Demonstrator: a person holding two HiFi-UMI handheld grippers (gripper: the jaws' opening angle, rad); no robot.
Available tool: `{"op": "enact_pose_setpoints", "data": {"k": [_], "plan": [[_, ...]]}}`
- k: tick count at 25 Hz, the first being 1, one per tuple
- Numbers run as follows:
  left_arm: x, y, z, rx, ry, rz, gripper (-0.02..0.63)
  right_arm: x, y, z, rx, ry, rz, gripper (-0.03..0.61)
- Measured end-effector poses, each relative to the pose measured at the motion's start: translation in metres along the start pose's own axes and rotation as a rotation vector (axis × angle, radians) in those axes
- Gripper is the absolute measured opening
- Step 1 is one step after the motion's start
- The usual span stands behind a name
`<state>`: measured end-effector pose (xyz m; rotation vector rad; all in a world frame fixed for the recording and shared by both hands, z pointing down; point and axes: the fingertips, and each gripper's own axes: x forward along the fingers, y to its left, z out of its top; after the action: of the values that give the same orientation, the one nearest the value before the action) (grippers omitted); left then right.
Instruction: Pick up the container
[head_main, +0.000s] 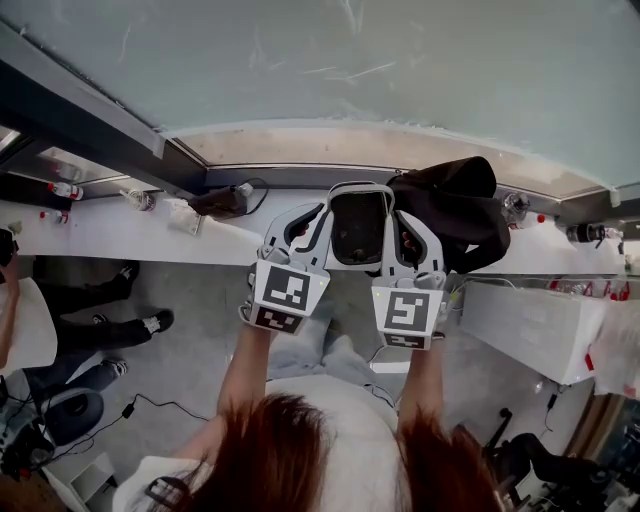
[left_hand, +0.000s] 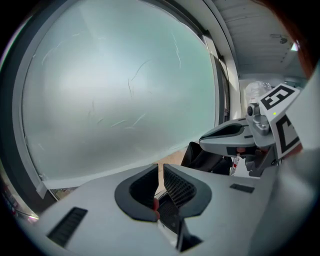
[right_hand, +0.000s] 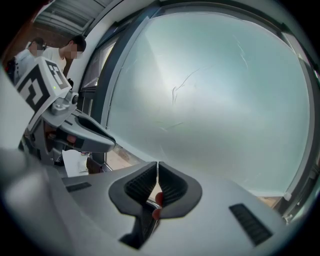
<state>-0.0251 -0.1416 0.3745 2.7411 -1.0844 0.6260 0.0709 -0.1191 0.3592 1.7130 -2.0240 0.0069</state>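
I cannot make out a container in any view. Both grippers are held up side by side in front of a frosted glass pane. In the head view my left gripper and right gripper point away from me, tips close together. The left gripper view shows the left gripper with its jaws together and nothing between them. My right gripper is likewise shut and empty in the right gripper view. Each gripper also appears in the other's camera: the right gripper and the left gripper.
A white counter runs below the glass, carrying a black bag, small bottles and cables. A white box stands at the right. A seated person's legs are at the left, and two people stand further off.
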Motion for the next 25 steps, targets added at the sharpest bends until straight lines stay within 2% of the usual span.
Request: {"op": "enact_pose_setpoints", "data": {"k": [6, 12, 19, 25], "plan": [[0.026, 0.011, -0.018, -0.012, 0.037, -0.033, 0.02, 0.03, 0.001, -0.015, -0.008, 0.051, 0.008, 0.028], [0.045, 0.022, -0.032, -0.022, 0.033, -0.033, 0.02, 0.053, 0.004, -0.027, -0.008, 0.082, 0.01, 0.026], [0.065, 0.03, -0.06, -0.03, 0.076, -0.028, 0.023, 0.074, 0.009, -0.054, -0.06, 0.156, 0.032, 0.028], [0.08, 0.028, -0.08, -0.037, 0.115, -0.029, 0.055, 0.089, 0.011, -0.081, -0.11, 0.212, 0.061, 0.028]]}}
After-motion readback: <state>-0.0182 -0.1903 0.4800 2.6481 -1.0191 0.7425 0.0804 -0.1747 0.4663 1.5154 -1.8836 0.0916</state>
